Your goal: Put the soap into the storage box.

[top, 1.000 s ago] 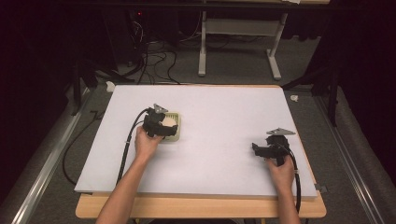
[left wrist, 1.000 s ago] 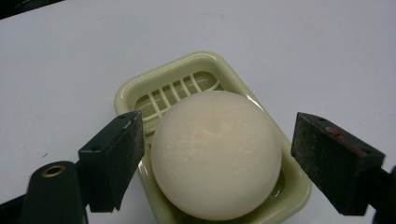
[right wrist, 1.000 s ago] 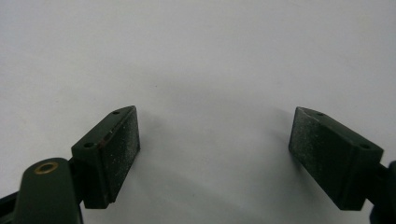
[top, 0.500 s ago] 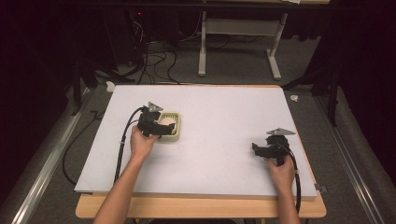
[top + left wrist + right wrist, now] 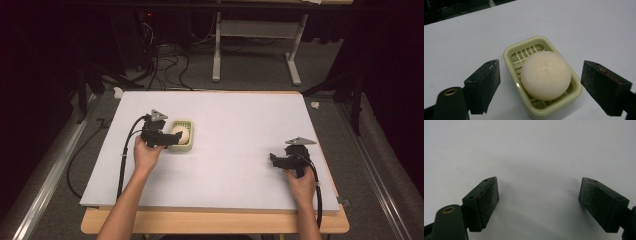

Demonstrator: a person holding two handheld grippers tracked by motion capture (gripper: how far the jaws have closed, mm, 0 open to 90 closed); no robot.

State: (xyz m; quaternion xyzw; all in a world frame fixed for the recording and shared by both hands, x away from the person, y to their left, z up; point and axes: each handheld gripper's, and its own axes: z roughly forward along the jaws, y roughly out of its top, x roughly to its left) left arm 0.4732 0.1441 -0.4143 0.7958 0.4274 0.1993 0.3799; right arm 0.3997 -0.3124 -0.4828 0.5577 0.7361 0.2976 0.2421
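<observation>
A round cream soap bar [image 5: 545, 75] lies in a pale green slatted soap dish [image 5: 510, 53] on the white table. In the high view the soap [image 5: 179, 134] and its dish [image 5: 190, 125] sit left of the table's middle. My left gripper [image 5: 170, 139] is open, its two jaws standing wide on either side of the dish, a little short of it. The left gripper [image 5: 541, 82] touches neither soap nor dish. My right gripper [image 5: 272, 159] hovers open over bare table at the right, and between the right gripper's [image 5: 539, 200] jaws there is nothing.
The white table top [image 5: 240, 120] rests on a wooden board. Cables trail from both grippers toward the near edge. Beyond the far edge are a table frame [image 5: 255, 45] and floor cables [image 5: 165, 55].
My left gripper has shifted slightly left and nearer to me, away from the soap dish. The right gripper has stayed put.
</observation>
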